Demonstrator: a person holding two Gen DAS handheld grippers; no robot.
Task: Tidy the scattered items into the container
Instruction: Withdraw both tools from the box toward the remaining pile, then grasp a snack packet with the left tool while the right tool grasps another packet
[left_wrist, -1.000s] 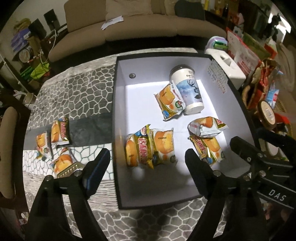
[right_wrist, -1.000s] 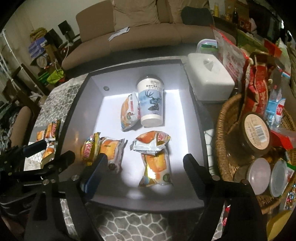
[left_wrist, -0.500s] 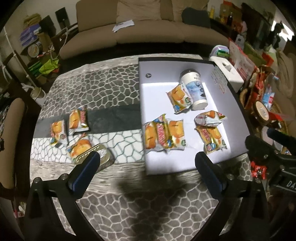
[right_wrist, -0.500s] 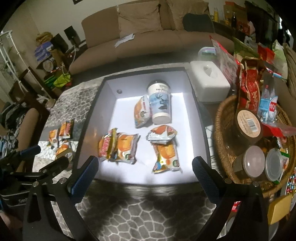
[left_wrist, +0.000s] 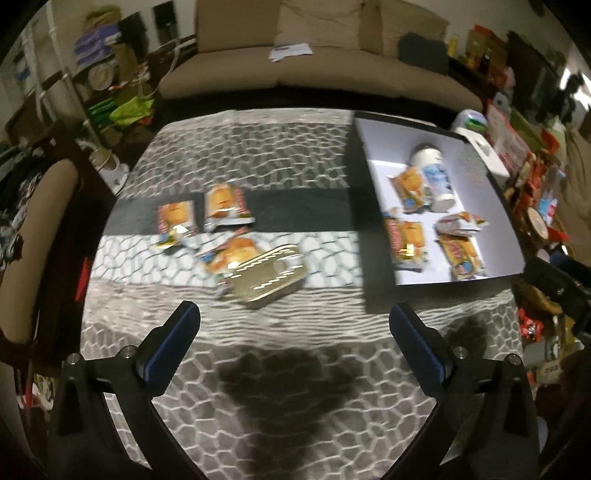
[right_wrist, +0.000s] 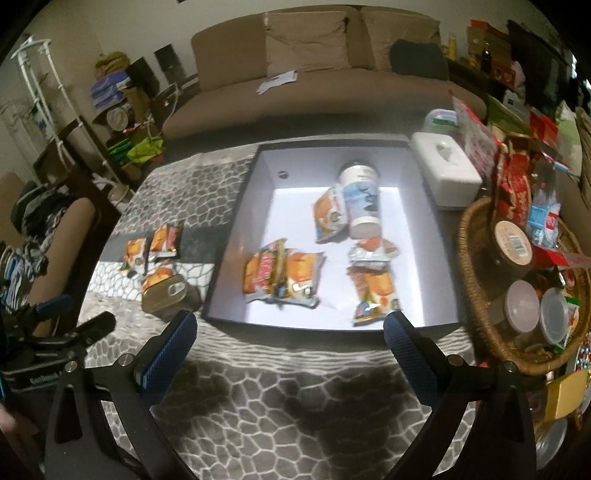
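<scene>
A black box with a white floor (right_wrist: 413, 236) (left_wrist: 498, 236) sits on the patterned table and holds several orange snack packets (right_wrist: 284, 273) and a lying cup (right_wrist: 360, 195). Left of the box lie three orange snack packets (left_wrist: 225, 203) (right_wrist: 166, 238) and a gold tin (left_wrist: 267, 275) (right_wrist: 166, 293). My left gripper (left_wrist: 294, 326) is open and empty, above the table in front of the tin. My right gripper (right_wrist: 290, 334) is open and empty, in front of the box's near wall. The left gripper also shows in the right wrist view (right_wrist: 70, 321).
A wicker basket (right_wrist: 476, 295) full of jars and packets stands right of the box. A white tissue box (right_wrist: 443, 177) is behind it. A brown sofa (left_wrist: 295, 62) runs behind the table. A chair (left_wrist: 33, 229) stands at the left.
Both grippers have pulled back from over the box. The left one has swung left toward the loose packets and tin. Both stay open and empty.
</scene>
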